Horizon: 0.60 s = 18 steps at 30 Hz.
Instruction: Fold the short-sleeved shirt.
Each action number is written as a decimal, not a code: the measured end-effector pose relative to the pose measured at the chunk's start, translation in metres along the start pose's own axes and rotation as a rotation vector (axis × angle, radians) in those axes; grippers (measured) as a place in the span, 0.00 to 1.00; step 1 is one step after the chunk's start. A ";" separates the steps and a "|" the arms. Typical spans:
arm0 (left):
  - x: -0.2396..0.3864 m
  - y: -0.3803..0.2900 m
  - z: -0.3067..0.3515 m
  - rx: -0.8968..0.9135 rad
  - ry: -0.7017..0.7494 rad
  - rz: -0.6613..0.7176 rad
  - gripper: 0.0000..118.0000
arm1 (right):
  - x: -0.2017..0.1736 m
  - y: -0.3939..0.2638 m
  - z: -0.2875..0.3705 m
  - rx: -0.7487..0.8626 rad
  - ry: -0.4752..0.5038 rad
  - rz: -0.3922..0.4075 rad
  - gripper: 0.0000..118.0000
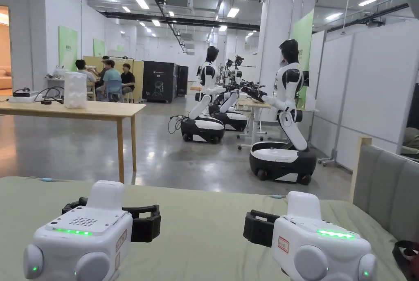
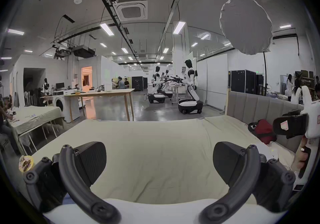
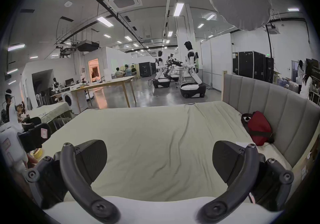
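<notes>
Left claw (image 2: 159, 157): jaws wide apart, nothing between them; black ribbed pads (image 2: 93, 156) on curved black links, white moulded housing with a green light strip in the head view.
Right claw (image 3: 159, 156): jaws wide apart, nothing gripped; same black pads and white rounded body.
Claw position: side by side, both held low over the near end of the bed, pointing along the sheet towards the room.
Bed (image 1: 212, 212): pale green sheet, matte woven cloth, mostly smooth, long soft creases running down the middle and towards the right edge.
Headboard (image 3: 270, 99): along the right side of the bed, grey padded fabric in vertical channels, pale wooden post at the far end.
Red bag (image 3: 258, 127): soft, slumped, black straps, resting on the sheet against the headboard, well to the right of the right claw.
White flat item (image 3: 245, 144): thin, lying just beside the red bag; too small to identify.
Short-sleeved shirt: location cannot be told; bare sheet between and ahead of both sets of pads.
Wooden counter (image 1: 102, 111): light timber, slim legs, across the glossy grey floor beyond the bed.
</notes>
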<state>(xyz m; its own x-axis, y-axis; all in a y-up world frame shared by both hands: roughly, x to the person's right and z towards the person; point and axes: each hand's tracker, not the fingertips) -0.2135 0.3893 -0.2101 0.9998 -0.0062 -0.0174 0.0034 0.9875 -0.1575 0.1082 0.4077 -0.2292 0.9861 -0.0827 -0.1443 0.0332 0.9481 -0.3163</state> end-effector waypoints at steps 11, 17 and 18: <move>-0.003 0.005 0.004 0.000 0.003 0.017 1.00 | 0.003 0.009 -0.001 0.023 0.021 -0.040 1.00; -0.002 0.003 0.002 0.004 -0.007 0.028 1.00 | 0.004 0.008 -0.001 0.031 0.013 -0.016 1.00; -0.002 0.002 0.001 0.003 -0.009 0.028 1.00 | 0.004 0.007 0.000 0.038 0.019 -0.006 1.00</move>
<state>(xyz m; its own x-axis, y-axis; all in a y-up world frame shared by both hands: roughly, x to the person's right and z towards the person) -0.2150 0.3914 -0.2098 0.9996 0.0231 -0.0133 -0.0249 0.9878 -0.1539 0.1124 0.4138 -0.2323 0.9826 -0.0943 -0.1601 0.0461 0.9584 -0.2817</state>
